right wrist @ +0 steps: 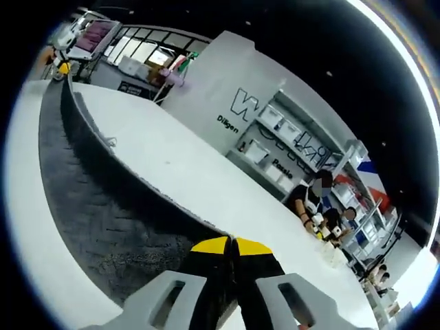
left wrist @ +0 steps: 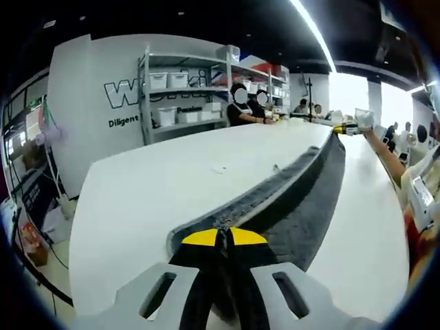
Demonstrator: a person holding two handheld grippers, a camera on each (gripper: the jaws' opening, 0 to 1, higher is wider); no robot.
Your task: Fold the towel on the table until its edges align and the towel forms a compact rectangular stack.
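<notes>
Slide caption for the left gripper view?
Left gripper shut on dark towel edge, stretched across white table to right gripper.

One towel (left wrist: 302, 199), one counter (left wrist: 158, 199), two grippers (left wrist: 221, 237) (right wrist: 232, 242), one shelf unit (left wrist: 185, 89), two seated people (left wrist: 242, 110).

I see a wide white table (left wrist: 158, 199) with a dark grey towel (left wrist: 309, 199) stretched long across it, part of the cloth lying flat on the top and one edge lifted into a ridge above the surface.
</notes>
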